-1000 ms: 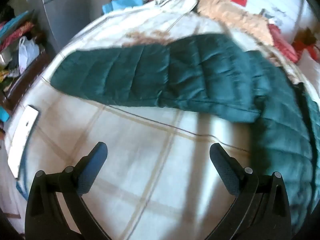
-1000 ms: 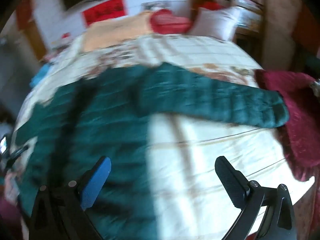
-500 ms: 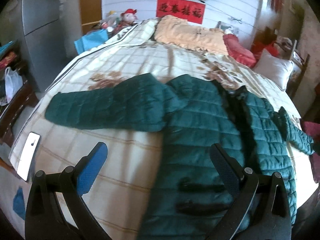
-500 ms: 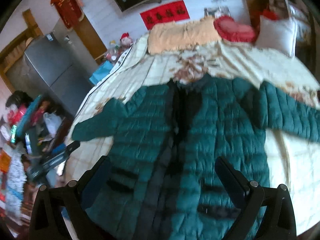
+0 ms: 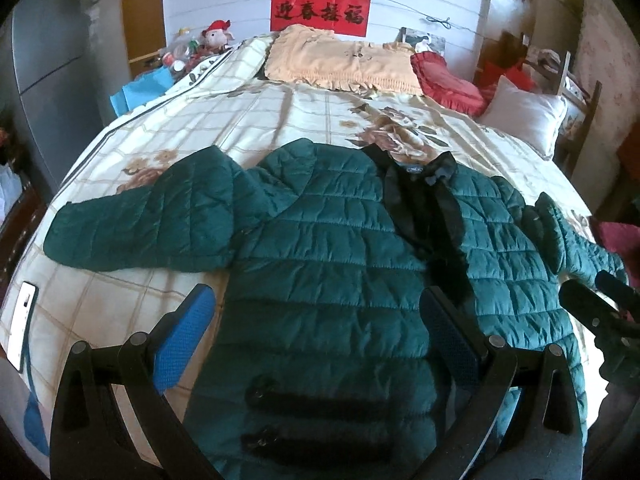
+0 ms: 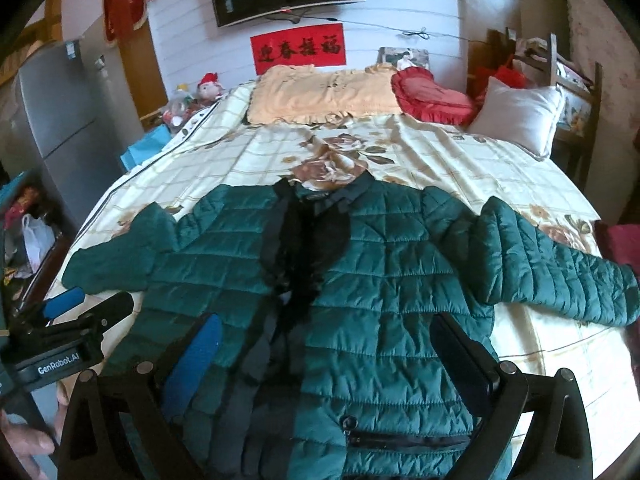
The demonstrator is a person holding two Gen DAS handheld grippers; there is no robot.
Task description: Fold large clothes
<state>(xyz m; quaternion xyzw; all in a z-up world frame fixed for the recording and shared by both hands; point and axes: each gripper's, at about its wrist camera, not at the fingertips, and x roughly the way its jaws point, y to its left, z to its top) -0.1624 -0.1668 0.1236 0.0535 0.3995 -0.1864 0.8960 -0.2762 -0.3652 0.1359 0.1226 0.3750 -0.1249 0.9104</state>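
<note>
A dark green quilted jacket [image 5: 340,264] with a black collar lies spread flat, front up, on the bed; it also shows in the right wrist view [image 6: 380,280]. Both sleeves stretch out sideways, the left sleeve [image 5: 140,224] and the right sleeve [image 6: 560,272]. My left gripper [image 5: 320,344] is open and empty above the jacket's lower left part. My right gripper [image 6: 328,364] is open and empty above the jacket's lower middle. Each gripper shows at the edge of the other's view.
The bed has a cream checked floral sheet [image 6: 400,152]. A peach pillow [image 6: 320,92], a red heart cushion [image 6: 432,96] and a white pillow [image 6: 516,116] lie at its head. A white phone-like slab [image 5: 22,320] lies at the left edge. A grey fridge [image 6: 52,120] stands left.
Both grippers have pulled back and turned toward the head of the bed; the views went from close on each sleeve to the whole jacket. Both stay open.
</note>
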